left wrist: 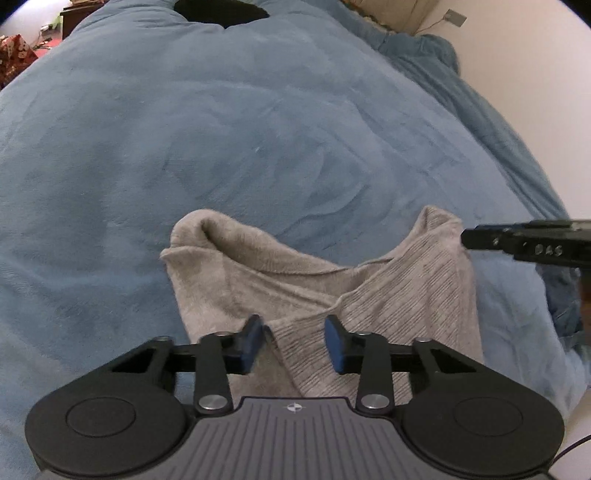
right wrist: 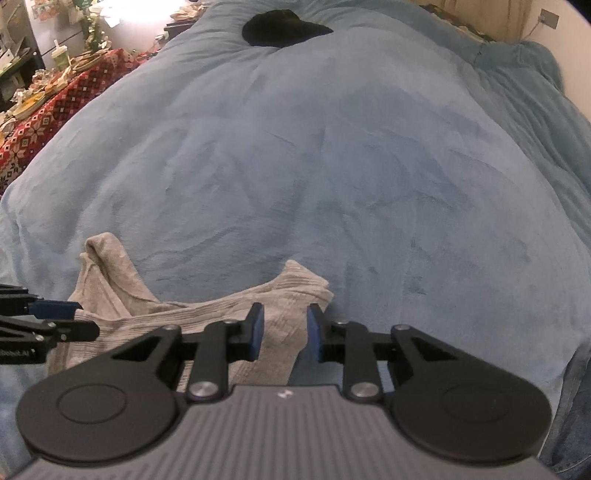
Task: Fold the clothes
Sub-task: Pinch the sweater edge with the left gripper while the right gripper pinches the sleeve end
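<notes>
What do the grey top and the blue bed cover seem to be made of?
The grey top looks like a soft ribbed knit, maybe cotton or wool blend: fine parallel ribs and a matte, slightly fuzzy surface. The blue bed cover looks like plush fleece or velour: a short nap with darker and lighter brush marks. Exact fibres cannot be told.

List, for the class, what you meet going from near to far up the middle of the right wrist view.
Right hand-held gripper with its jaws open → grey knitted garment → blue blanket → black item at the far end of the bed.
</notes>
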Demonstrator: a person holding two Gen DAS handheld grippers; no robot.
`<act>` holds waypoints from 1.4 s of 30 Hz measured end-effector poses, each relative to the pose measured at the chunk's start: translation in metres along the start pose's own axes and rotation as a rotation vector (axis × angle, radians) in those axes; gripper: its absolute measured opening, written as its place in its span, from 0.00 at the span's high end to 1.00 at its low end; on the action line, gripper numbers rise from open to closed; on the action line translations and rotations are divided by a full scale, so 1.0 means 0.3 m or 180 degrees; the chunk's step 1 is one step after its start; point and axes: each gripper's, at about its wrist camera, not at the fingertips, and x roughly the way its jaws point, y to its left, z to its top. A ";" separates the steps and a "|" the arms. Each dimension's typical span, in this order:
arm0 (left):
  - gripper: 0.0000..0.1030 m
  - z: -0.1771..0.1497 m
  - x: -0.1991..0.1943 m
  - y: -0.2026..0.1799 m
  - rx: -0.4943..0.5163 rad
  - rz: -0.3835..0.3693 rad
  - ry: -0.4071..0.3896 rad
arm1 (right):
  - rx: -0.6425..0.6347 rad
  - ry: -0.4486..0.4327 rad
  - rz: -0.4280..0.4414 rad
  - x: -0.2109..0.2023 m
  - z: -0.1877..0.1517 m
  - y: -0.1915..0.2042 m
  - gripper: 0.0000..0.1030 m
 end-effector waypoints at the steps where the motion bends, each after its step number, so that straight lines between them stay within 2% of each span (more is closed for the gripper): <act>1: 0.86 0.003 0.002 0.005 -0.0056 -0.0047 -0.0005 | 0.0004 0.0007 0.0001 0.003 0.000 -0.003 0.73; 2: 0.98 0.005 0.000 0.013 -0.0133 -0.0090 -0.0006 | 0.0007 0.0014 0.0001 0.007 -0.001 -0.006 0.73; 3: 0.98 0.008 -0.003 0.018 -0.0203 -0.0120 -0.0017 | -0.0008 0.0014 0.0004 0.009 0.000 -0.007 0.73; 4: 0.98 0.011 -0.015 0.018 -0.0240 -0.0107 -0.0064 | -0.0051 0.0002 0.0010 0.009 0.002 -0.004 0.78; 5: 0.98 0.016 -0.032 0.012 -0.0240 -0.0062 -0.0129 | -0.0102 -0.0005 0.0023 0.010 0.005 0.001 0.86; 6: 0.98 0.022 -0.055 0.002 -0.0219 0.0008 -0.0195 | -0.0165 -0.0006 0.0046 0.012 0.009 0.009 0.99; 11: 0.98 0.039 -0.112 -0.045 0.0021 0.0286 -0.0324 | -0.0344 0.0097 0.0067 0.081 0.020 0.046 1.00; 14: 0.98 0.016 -0.069 -0.046 0.0154 0.0404 -0.0197 | -0.0344 0.0219 -0.0016 0.161 0.003 0.042 1.00; 18: 0.98 -0.011 -0.018 -0.016 -0.0003 0.0378 0.0000 | -0.0309 0.0237 -0.0033 0.187 -0.013 0.033 1.00; 25: 0.93 0.011 -0.043 0.003 -0.0250 0.0310 -0.0042 | -0.0215 0.0161 0.0069 0.046 0.002 0.046 0.99; 29: 0.94 0.017 -0.075 0.001 -0.0218 0.0362 -0.0102 | -0.0232 0.0248 0.0122 0.033 -0.020 0.076 0.99; 33: 0.94 0.001 -0.037 -0.001 -0.0142 0.0389 -0.0021 | -0.0221 0.0269 0.0109 0.038 -0.030 0.081 0.99; 37: 0.95 0.001 -0.052 0.002 -0.0200 0.0387 -0.0066 | -0.0205 0.0271 0.0097 0.036 -0.036 0.085 0.99; 40: 0.95 0.016 -0.089 -0.022 -0.0060 0.0405 -0.0171 | -0.0202 0.0262 0.0079 0.032 -0.037 0.086 0.99; 42: 0.95 0.031 -0.102 -0.052 0.0051 0.0303 -0.0219 | -0.0231 0.0232 0.0018 0.040 -0.018 0.071 0.99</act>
